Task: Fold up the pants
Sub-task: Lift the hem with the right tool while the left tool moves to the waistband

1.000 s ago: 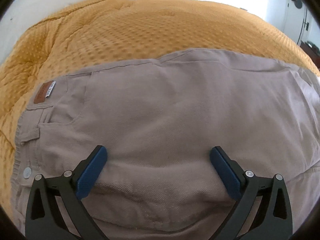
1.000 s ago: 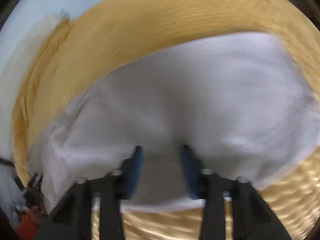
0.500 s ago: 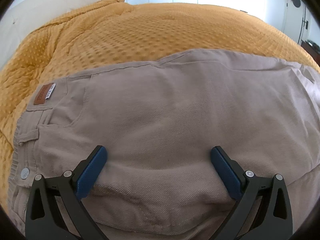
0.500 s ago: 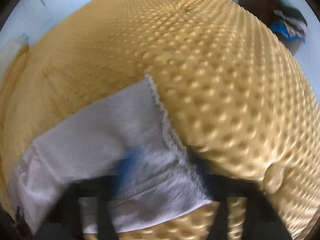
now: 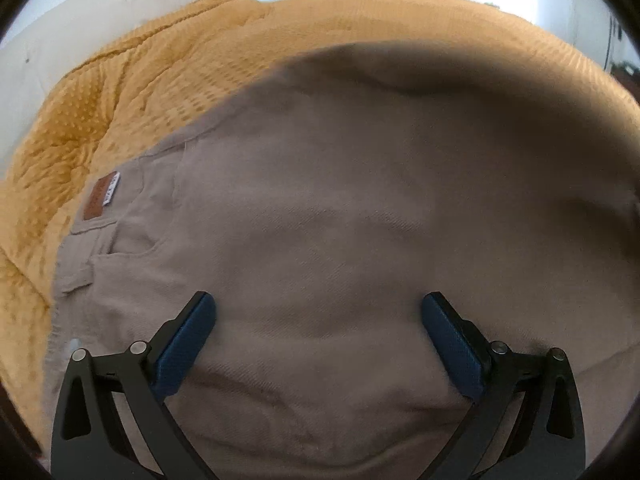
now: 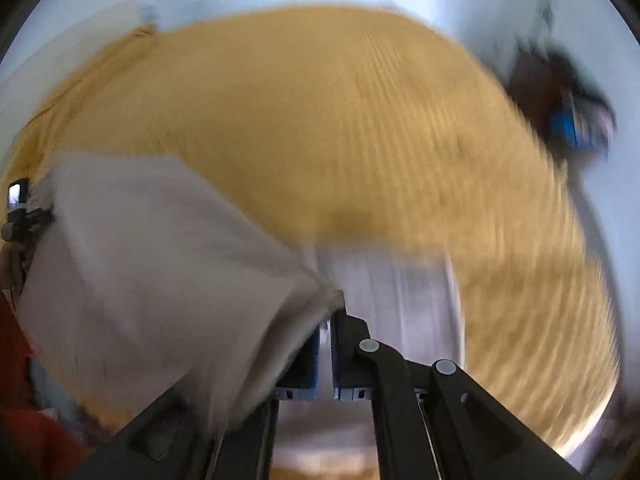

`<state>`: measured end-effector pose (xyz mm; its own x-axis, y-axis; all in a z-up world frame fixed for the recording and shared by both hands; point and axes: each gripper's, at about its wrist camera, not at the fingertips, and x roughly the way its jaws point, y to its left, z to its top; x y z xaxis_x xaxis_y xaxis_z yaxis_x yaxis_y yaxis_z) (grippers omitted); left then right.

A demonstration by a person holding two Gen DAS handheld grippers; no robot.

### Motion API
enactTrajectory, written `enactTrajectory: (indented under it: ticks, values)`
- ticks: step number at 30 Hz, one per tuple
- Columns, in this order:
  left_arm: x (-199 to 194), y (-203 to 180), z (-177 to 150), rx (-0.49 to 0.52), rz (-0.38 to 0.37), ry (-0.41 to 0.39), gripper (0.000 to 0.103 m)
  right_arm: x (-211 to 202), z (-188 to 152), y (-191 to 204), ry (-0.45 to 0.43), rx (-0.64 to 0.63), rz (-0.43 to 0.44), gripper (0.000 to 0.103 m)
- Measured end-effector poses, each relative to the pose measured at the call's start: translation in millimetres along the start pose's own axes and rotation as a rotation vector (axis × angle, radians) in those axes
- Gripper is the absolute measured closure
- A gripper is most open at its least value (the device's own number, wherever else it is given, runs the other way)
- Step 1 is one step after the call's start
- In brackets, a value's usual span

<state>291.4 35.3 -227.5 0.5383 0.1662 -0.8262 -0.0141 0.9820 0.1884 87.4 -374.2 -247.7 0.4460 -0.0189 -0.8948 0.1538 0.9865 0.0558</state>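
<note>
Beige pants (image 5: 320, 240) lie on an orange dimpled bedspread (image 5: 120, 80), waistband and brown leather label (image 5: 102, 196) at the left. My left gripper (image 5: 318, 340) is open, its blue pads resting on the cloth near the seat. A raised fold of the pants darkens the right and far part of that view. In the blurred right wrist view, my right gripper (image 6: 325, 340) is shut on the pants' hem end (image 6: 160, 260) and holds it lifted above the bedspread (image 6: 360, 140).
A white wall and headboard (image 5: 100, 20) lie beyond the bed at the far left. Dark furniture with a blue item (image 6: 568, 120) stands off the bed at the right. The left gripper's body (image 6: 20, 208) shows at the far left edge.
My right gripper has closed on the leg end and lifted it, swinging it over toward the waist. The left gripper stays open on the cloth; the raised leg now shades its view.
</note>
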Motion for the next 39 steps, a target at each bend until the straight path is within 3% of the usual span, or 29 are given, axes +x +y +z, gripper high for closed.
enactTrajectory:
  ticks: [2,3,5,7,9,10,12,14,15,17,20,22,24,25,26,27,29,32,34,39]
  values:
    - [-14.8,-1.4,0.6,0.019,0.007,0.045,0.001,-3.1,-31.8,-16.9,0.043,0.111,-0.048,0.076]
    - [-22.2,-1.2,-1.1,0.023,0.002,0.047,0.001,-8.8,-39.4,-20.1,0.030,0.143,-0.049,0.071]
    - [-44.3,-0.7,-10.6,0.024,-0.043,0.044,0.001,-33.0,-51.6,-27.4,-0.030,0.214,-0.065,0.048]
    - [-69.0,-2.5,-28.9,0.028,-0.121,0.034,0.001,-55.2,-54.6,-20.0,-0.087,0.242,-0.079,0.045]
    - [-85.3,-8.1,-46.1,0.038,-0.168,0.018,0.001,-73.6,-48.7,3.5,-0.125,0.257,0.002,0.045]
    - [-93.0,-13.0,-58.3,0.047,-0.189,0.010,0.001,-78.3,-47.7,17.7,-0.132,0.267,0.077,0.045]
    - [-94.9,-21.0,-72.8,0.057,-0.221,0.019,0.001,-75.2,-46.8,53.1,-0.131,0.328,0.328,0.044]
    - [-84.8,-32.0,-84.0,0.081,-0.240,0.071,0.001,-50.7,-50.7,94.8,-0.062,0.434,0.617,0.037]
    - [-80.3,-33.8,-88.4,0.086,-0.241,0.085,0.001,-30.8,-51.6,115.2,-0.005,0.485,0.704,0.037]
    - [-81.9,-30.8,-90.7,0.078,-0.249,0.068,0.001,1.4,-50.1,132.6,0.072,0.553,0.702,0.037]
    - [-84.7,-21.2,-87.5,0.087,-0.269,0.094,0.001,26.7,-56.6,109.9,0.033,0.730,0.524,0.037]
    - [-86.0,-11.9,-87.4,0.072,-0.264,0.092,0.001,22.9,-65.0,87.5,-0.048,0.867,0.475,0.037]
    - [-84.9,-4.7,-86.5,0.043,-0.277,0.109,0.001,23.1,-61.4,75.9,-0.076,0.887,0.440,0.039]
    - [-83.4,-2.1,-83.4,0.029,-0.290,0.122,0.001,22.8,-57.3,76.0,-0.074,0.860,0.430,0.049]
    - [-79.6,2.6,-73.5,0.000,-0.314,0.145,0.001,21.7,-48.6,77.4,-0.078,0.792,0.391,0.085]
    - [-77.5,7.3,-67.2,-0.028,-0.332,0.158,0.001,19.8,-41.7,77.7,-0.081,0.750,0.353,0.101]
    - [-72.0,29.3,-38.1,-0.160,-0.403,0.179,0.001,5.9,-29.0,81.2,-0.119,0.670,0.337,0.100]
    - [-55.2,69.5,11.6,-0.396,-0.550,0.205,0.001,-34.8,-8.9,89.6,-0.206,0.551,0.419,0.100]
    - [-36.7,83.3,40.1,-0.487,-0.587,0.239,0.001,-68.2,1.3,93.0,-0.271,0.474,0.481,0.100]
    - [-0.8,72.4,84.5,-0.484,-0.552,0.295,0.001,-120.1,-1.1,104.1,-0.366,0.340,0.542,0.100]
